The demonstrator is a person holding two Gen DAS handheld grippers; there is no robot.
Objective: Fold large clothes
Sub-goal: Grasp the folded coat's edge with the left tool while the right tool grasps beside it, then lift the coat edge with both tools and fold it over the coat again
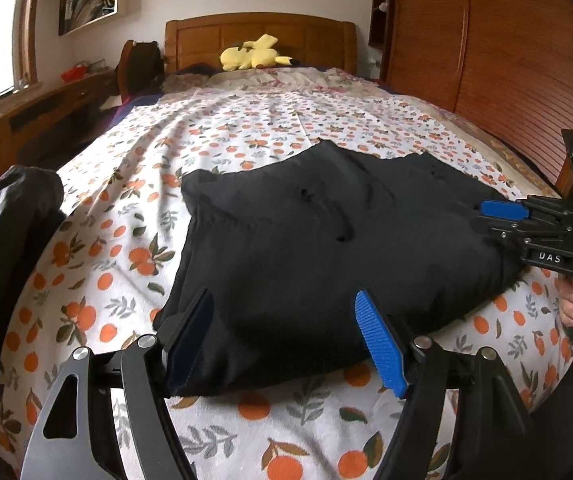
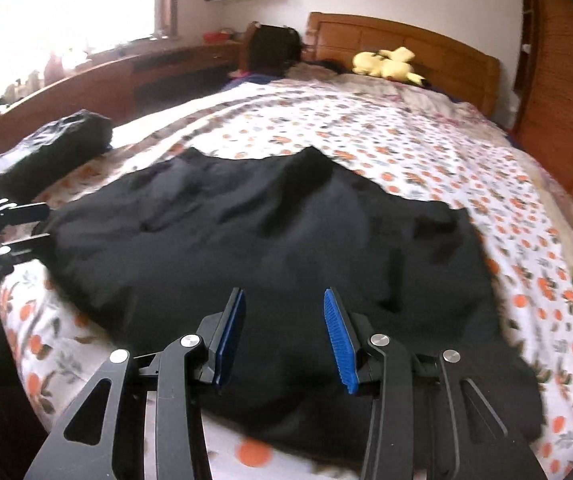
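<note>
Beyond the black garment (image 1: 326,248) you have open bed (image 1: 246,128); a dark bundle (image 1: 10,216) blocks the left edge, wardrobe (image 1: 506,48) right.

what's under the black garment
The black garment lies on the floral sheet, which shows all around it. Anything beneath the cloth itself is covered.

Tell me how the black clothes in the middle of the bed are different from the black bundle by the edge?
The black garment lies spread flat between both open grippers, while the black bundle sits bunched up in a lump. The garment covers far more bed than the bundle. The garment looks matte; the bundle looks a bit shiny. Both are black and rest on the orange-patterned sheet.
</note>
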